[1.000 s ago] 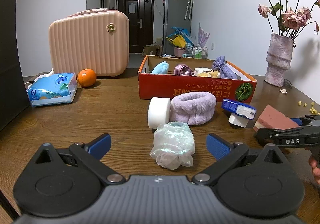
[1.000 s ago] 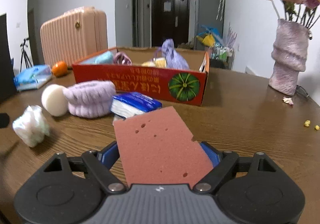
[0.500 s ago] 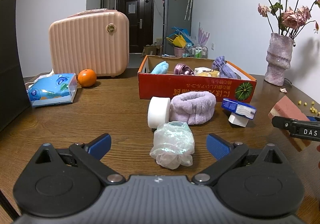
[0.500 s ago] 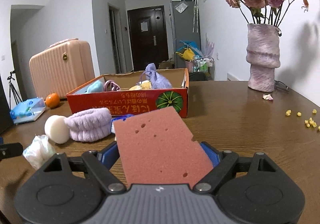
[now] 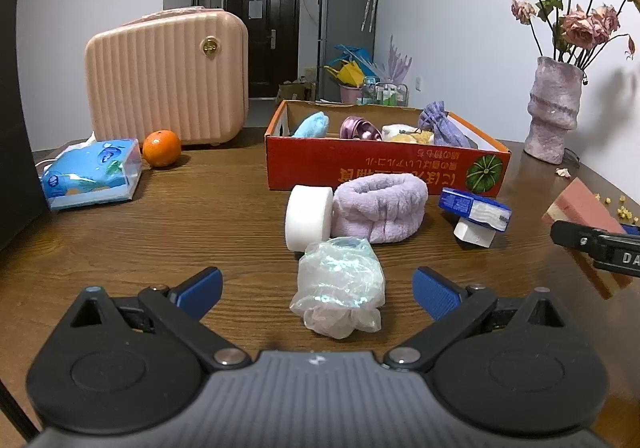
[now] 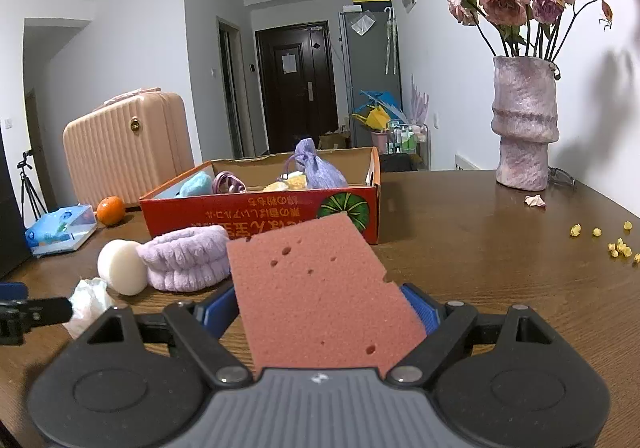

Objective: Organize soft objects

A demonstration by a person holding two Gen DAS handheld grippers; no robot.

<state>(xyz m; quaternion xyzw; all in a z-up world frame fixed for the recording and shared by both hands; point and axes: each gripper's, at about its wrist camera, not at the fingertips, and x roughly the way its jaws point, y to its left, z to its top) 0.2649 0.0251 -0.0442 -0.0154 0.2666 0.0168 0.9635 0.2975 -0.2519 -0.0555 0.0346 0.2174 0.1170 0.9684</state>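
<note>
The right gripper is clamped on a pink sponge, its blue pads pressing the sponge's two sides; the sponge sticks out forward and tilted, held clear of the wooden table. Beyond it stands the red box, open-topped, holding a blue soft thing, a lilac pouch and a few other small items. Just in front of the box lie a purple headband and, touching it, a white puff. The left gripper hangs low over the table with its jaws spread wide and nothing between the pads; a crumpled plastic bag lies on the table just ahead of them. From the left view, a tissue pack lies to the right of the headband. Farther left are an orange, a blue tissue box and a pink case. A vase of roses stands at the far right.
</note>
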